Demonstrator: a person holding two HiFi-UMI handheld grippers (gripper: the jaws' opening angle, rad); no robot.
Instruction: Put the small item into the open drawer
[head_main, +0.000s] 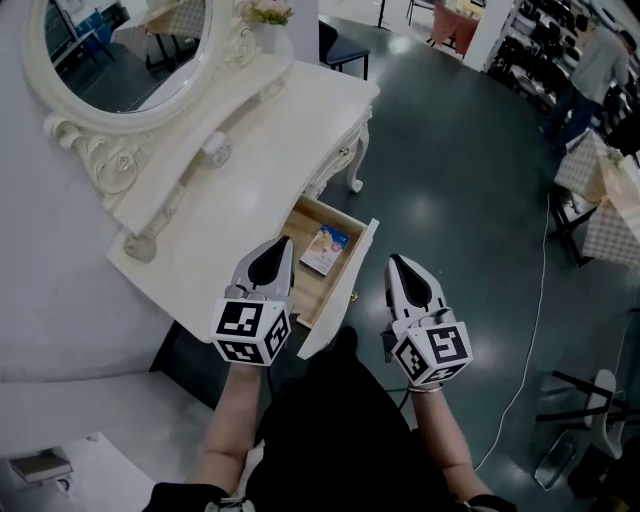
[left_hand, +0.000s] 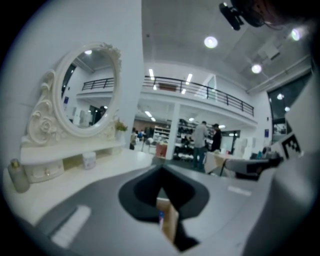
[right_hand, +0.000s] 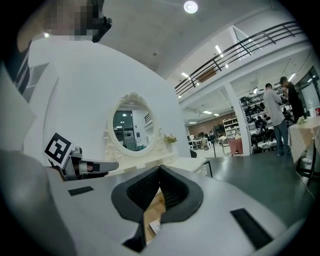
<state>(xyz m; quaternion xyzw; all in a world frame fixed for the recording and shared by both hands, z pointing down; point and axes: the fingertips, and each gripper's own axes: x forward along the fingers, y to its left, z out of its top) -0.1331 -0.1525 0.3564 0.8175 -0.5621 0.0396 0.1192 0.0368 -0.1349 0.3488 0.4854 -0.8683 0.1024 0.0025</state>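
Observation:
The small item (head_main: 326, 249), a flat packet with blue print, lies inside the open wooden drawer (head_main: 352, 268) of the white dressing table (head_main: 250, 150). My left gripper (head_main: 283, 243) hovers over the drawer's near left side, jaws shut with nothing between them. My right gripper (head_main: 397, 262) hangs just right of the drawer front, over the dark floor, also shut and empty. In the left gripper view a slit below the closed jaws shows the drawer wood (left_hand: 170, 220) and a blue edge of the packet (left_hand: 160, 216). The right gripper view shows the left gripper (right_hand: 85, 167) beside it.
An oval mirror (head_main: 120, 50) stands on the table, with a small jar (head_main: 215, 148), a bottle (head_main: 140, 246) and a flower vase (head_main: 268, 15). A white cable (head_main: 530, 330) runs across the floor at right. A checked-cloth table (head_main: 600, 200) and a person (head_main: 590, 70) are far right.

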